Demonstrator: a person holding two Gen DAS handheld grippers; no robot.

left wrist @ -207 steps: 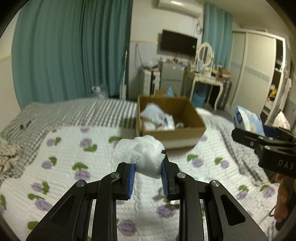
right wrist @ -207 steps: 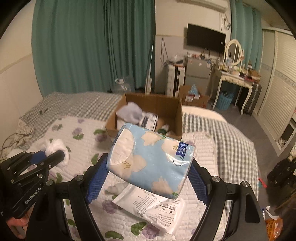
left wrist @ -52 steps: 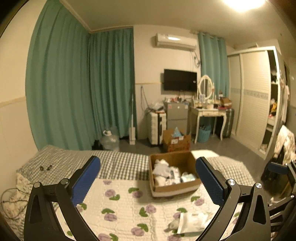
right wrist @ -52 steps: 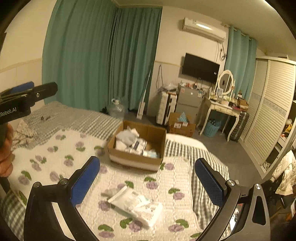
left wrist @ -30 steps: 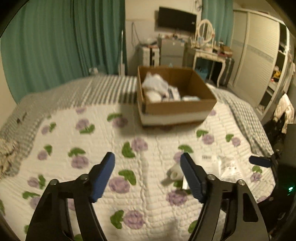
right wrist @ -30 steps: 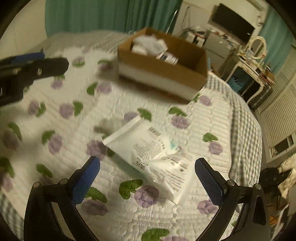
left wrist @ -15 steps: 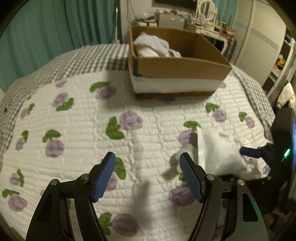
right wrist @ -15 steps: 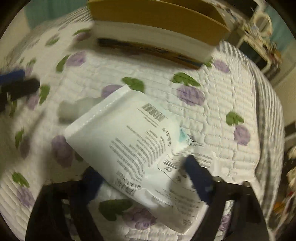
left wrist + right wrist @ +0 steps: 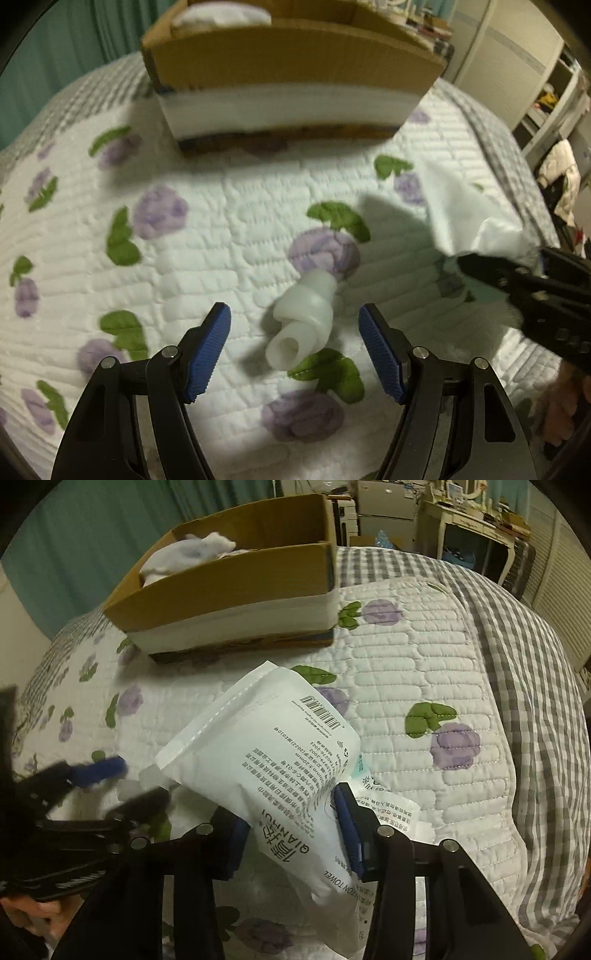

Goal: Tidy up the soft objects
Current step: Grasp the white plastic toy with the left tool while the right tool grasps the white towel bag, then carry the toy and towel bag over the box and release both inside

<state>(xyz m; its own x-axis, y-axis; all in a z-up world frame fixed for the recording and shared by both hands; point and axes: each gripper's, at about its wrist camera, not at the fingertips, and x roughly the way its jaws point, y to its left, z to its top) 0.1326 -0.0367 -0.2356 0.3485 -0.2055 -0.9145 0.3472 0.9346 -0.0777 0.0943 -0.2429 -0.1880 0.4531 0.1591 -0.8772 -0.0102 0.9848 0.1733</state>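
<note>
Item one: a small twisted white foam piece (image 9: 304,321) lies on the flower-printed quilt (image 9: 184,258), low centre of the left wrist view. The left gripper (image 9: 294,352) hangs over it with its blue pads partly spread, one to each side of the piece and clear of it; nothing is held. Item two: a white cotton towel pack (image 9: 280,775), printed side up, sits at centre of the right wrist view with a second flat pack (image 9: 391,812) beneath it. The right gripper (image 9: 293,832) is closing its jaws on the lower end of the upper pack, and the pads look to be touching the wrapper on both sides. Item three: the cardboard box (image 9: 236,587), upper left of that view, already holds pale soft goods and appears to be the destination. Hazards, as judged: the grip sits at one end of a slack pack, so it may sag, fold or slide out of the pads once lifted; the pack underneath could be dragged along. The foam piece is rounded and light, so it may roll or squirt aside if the pads meet it off-centre. The two grippers work near each other and could collide.
</note>
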